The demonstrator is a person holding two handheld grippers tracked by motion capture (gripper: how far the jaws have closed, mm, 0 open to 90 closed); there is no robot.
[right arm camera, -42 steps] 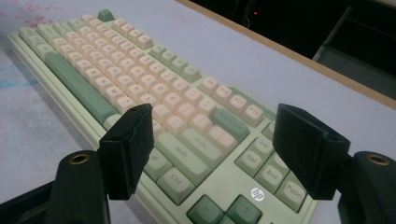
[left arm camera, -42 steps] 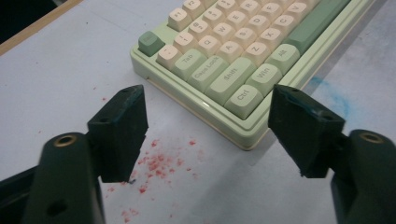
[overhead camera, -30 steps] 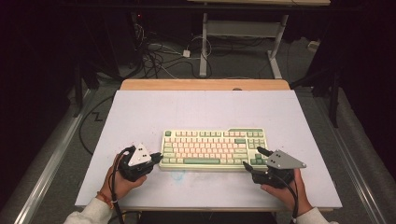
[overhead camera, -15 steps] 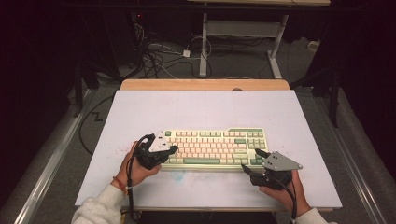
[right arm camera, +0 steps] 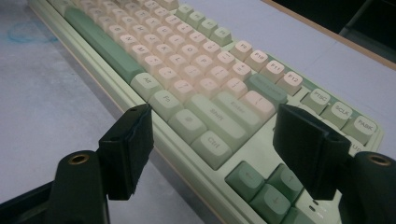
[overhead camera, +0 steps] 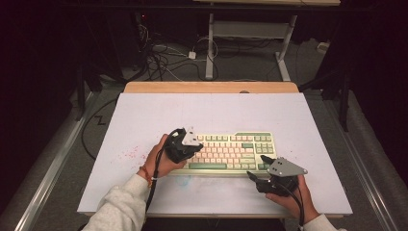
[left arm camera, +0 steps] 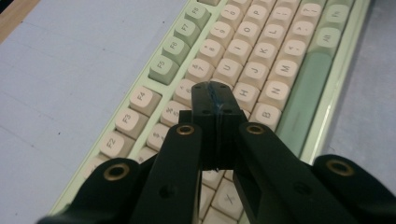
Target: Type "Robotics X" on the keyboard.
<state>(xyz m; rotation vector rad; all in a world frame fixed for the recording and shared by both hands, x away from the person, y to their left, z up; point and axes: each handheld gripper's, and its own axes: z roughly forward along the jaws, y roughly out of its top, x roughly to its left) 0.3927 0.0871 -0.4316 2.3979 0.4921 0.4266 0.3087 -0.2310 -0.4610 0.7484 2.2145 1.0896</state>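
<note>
A pale green keyboard (overhead camera: 231,151) with cream and green keys lies on the white table mat (overhead camera: 144,120), toward the near side. My left gripper (overhead camera: 196,148) hangs over the keyboard's left part, held by a hand in a light sleeve. In the left gripper view its jaws (left arm camera: 212,93) are pressed together with nothing between them, just above the letter keys (left arm camera: 261,51). My right gripper (overhead camera: 258,166) sits at the keyboard's near right corner. In the right gripper view it (right arm camera: 212,126) stands open, its jaws straddling the right-hand modifier keys (right arm camera: 205,121) without touching them.
A wooden strip (overhead camera: 211,87) runs along the mat's far edge. Beyond it, cables (overhead camera: 163,57) and a desk frame (overhead camera: 211,43) stand on the dark floor. Red specks (overhead camera: 127,155) and a faint blue mark (overhead camera: 183,182) stain the mat near the keyboard.
My left gripper has moved right and away from me, from beside the keyboard's left end to above its keys. The right gripper has stayed put.
</note>
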